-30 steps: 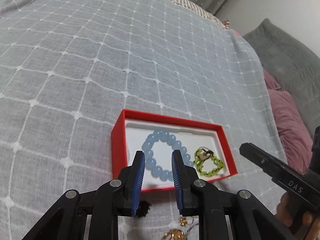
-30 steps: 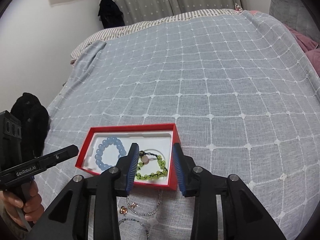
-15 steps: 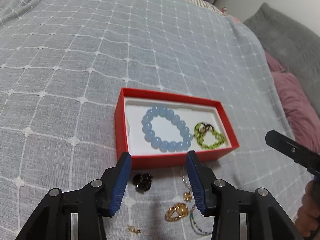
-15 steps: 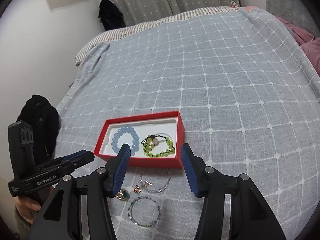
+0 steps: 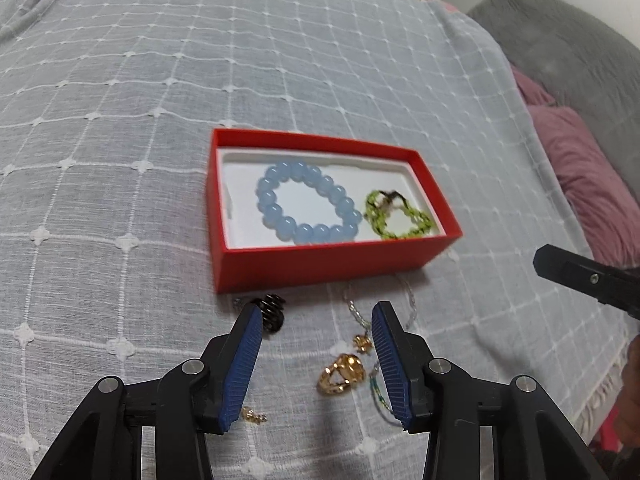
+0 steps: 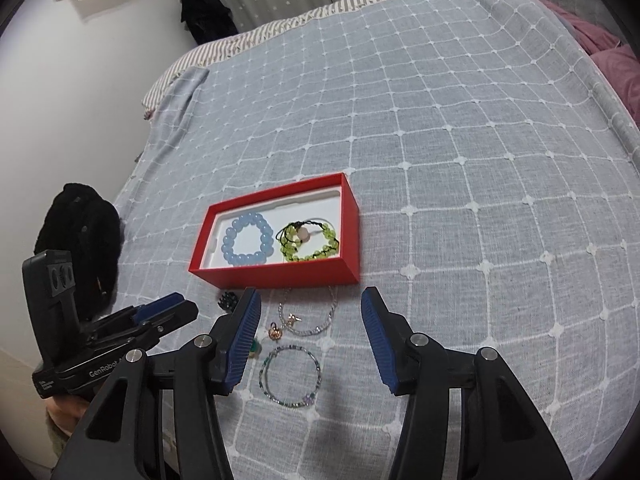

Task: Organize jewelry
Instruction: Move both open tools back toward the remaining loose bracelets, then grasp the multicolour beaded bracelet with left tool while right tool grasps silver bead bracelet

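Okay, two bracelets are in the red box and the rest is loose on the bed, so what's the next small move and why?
Probably lower the right tongs onto the silver chain lying on the bedspread just in front of the red box. Both tongs stand open and empty, the chain sits between the right tongs' fingers, and the box holds only the blue bracelet and green bracelet.

From my seat the box (image 6: pixel 276 270) sits on the bed (image 6: pixel 460 160), with two bracelets (image 6: pixel 247 241) side by side in it. Just in front of it I see loose chains (image 6: pixel 307 314), rings (image 5: pixel 343 372) and a bangle (image 6: pixel 291 376) lying on the bedspread.
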{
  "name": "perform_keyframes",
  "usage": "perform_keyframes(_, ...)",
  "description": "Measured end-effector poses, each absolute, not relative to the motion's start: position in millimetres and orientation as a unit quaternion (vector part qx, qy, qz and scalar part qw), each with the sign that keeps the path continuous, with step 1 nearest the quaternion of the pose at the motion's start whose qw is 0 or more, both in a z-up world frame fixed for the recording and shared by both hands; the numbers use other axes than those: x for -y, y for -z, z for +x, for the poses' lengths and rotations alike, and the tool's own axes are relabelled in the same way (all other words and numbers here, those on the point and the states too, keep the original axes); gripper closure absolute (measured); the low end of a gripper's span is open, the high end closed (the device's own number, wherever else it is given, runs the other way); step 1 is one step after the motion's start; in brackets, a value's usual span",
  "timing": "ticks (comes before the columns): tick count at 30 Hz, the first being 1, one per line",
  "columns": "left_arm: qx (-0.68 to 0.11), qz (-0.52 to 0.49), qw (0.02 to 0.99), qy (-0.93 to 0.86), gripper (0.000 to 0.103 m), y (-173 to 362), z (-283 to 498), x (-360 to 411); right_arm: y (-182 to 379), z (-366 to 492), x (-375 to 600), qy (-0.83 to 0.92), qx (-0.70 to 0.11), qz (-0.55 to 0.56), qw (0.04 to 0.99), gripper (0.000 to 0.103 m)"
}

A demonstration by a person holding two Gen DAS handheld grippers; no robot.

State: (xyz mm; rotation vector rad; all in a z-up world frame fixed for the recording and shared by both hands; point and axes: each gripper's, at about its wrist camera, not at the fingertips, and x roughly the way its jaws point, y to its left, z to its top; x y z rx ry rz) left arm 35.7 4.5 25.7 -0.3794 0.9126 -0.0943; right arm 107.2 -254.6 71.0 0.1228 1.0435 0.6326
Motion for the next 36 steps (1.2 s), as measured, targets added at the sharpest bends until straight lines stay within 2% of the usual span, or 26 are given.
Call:
perform_keyframes(12, -0.444, -0.131, 0.884, 0.065, 0.055, -25, 22, 36, -61, 110, 255, -0.291, -0.499, 0.042, 0.815, 0.048)
perform_keyframes(22, -0.51, -0.205, 0.832, 0.079, 0.062, 12, 16, 54, -47, 111, 245, -0.293, -0.515, 0.021, 0.805, 0.048)
perform_keyframes(25, -0.525, -0.208, 0.823, 0.062, 0.072, 25, 16, 61, -41, 113, 243, -0.288, -0.519, 0.017, 0.805, 0.048)
perform_keyframes(27, -0.526, -0.206, 0.823, 0.054, 0.083, 30, 18, 64, -35, 116, 241, -0.285, -0.526, 0.017, 0.801, 0.048)
perform_keyframes(28, -0.525, -0.211, 0.823, 0.051, 0.085, 32, 19, 64, -32, 117, 240, -0.284, -0.529, 0.018, 0.799, 0.048)
perform_keyframes(30, -0.523, -0.214, 0.824, 0.043, 0.099, 34, 20, 65, -26, 120, 237, -0.28, -0.534, 0.018, 0.798, 0.048)
perform_keyframes(33, -0.519, -0.211, 0.827, 0.033, 0.103, 35, 20, 64, -14, 127, 231, -0.274, -0.546, 0.017, 0.792, 0.053)
perform_keyframes(34, -0.518, -0.208, 0.829, 0.033, 0.103, 34, 20, 65, -9, 129, 230, -0.275, -0.552, 0.02, 0.787, 0.058)
perform_keyframes(36, -0.517, -0.204, 0.831, 0.035, 0.103, 33, 18, 66, 1, 134, 226, -0.274, -0.563, 0.03, 0.779, 0.062)
